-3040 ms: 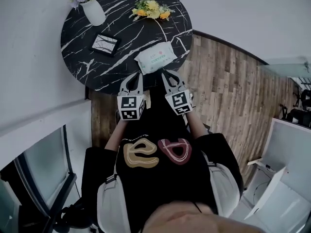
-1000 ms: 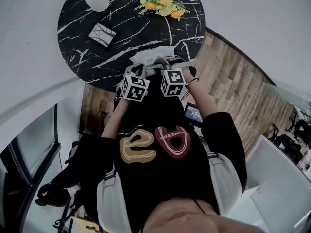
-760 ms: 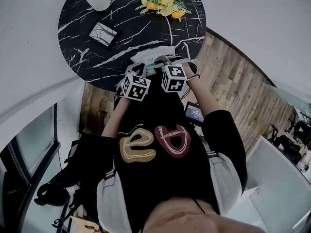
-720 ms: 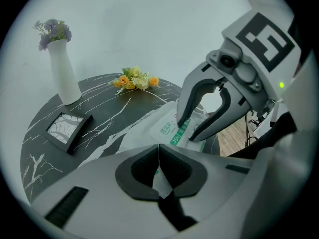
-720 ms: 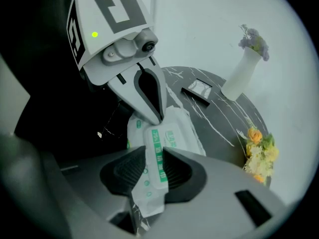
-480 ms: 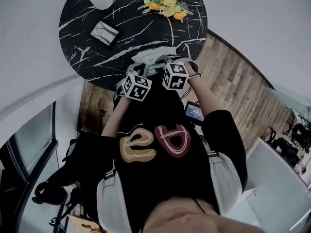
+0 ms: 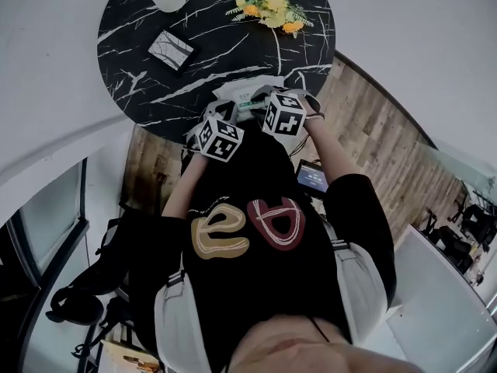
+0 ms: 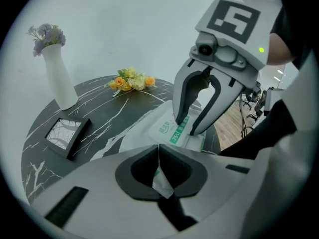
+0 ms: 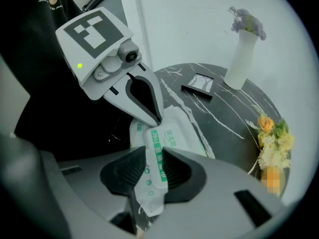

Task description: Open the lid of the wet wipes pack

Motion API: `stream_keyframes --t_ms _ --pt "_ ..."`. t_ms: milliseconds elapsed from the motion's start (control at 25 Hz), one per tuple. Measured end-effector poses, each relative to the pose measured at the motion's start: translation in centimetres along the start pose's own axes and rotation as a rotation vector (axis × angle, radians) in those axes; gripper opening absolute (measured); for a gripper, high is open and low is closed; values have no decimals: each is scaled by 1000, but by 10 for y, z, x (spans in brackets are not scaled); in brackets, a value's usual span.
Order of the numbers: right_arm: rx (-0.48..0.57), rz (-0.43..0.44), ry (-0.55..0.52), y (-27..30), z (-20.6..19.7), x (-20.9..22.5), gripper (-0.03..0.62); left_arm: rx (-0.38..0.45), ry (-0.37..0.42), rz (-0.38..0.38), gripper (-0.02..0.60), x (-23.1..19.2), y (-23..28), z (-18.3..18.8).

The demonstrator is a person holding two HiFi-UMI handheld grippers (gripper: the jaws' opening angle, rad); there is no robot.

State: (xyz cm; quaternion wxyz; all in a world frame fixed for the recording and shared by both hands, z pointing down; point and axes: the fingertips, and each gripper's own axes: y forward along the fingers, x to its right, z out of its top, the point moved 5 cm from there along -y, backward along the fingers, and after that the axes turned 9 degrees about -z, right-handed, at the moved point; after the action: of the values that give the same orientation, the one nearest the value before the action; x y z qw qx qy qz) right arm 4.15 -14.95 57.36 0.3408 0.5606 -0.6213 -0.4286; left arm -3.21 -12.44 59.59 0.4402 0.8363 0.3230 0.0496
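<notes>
Two grippers meet on the pack (image 9: 175, 133) at the near edge of the round tabletop (image 8: 114, 114). The pack is a soft, pillow-shaped pouch of smooth white film with green print. It rests on the tabletop at its very edge.

The left gripper (image 8: 158, 151) has its dark ribbed pads pressed together on a thin, crinkled white fin of film at one end of the pack. The right gripper (image 9: 154, 149) pinches a floppy white strip of the pack that carries a green printed band. The strip runs between its pads and hangs out behind them, bent and creased. Whether that strip is the lid flap cannot be told. Both grippers have pale grey, smooth, curved plastic jaws and point steeply down, close beside each other.

The tabletop is glossy black stone with irregular white veins. At its far left edge stands a tall, matte white vase (image 8: 59, 83) with a narrow neck, holding pale purple blooms (image 8: 46, 34). Near it a small square frame (image 8: 67, 136) with a dark border leans tilted. At the far edge lies a bunch of yellow and orange flowers (image 8: 132, 80). The floor (image 7: 373, 146) beyond the right edge is brown wood planks.
</notes>
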Motion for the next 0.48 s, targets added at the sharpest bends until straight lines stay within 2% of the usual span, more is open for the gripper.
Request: stream_keyframes --t_ms 240,480 --pt "-13 27 -16 -4 2 1 106 2 8 -16 20 0 0 0" --pt "-37 53 -62 -10 7 -4 54 17 -19 -48 20 -2 -1 -1"
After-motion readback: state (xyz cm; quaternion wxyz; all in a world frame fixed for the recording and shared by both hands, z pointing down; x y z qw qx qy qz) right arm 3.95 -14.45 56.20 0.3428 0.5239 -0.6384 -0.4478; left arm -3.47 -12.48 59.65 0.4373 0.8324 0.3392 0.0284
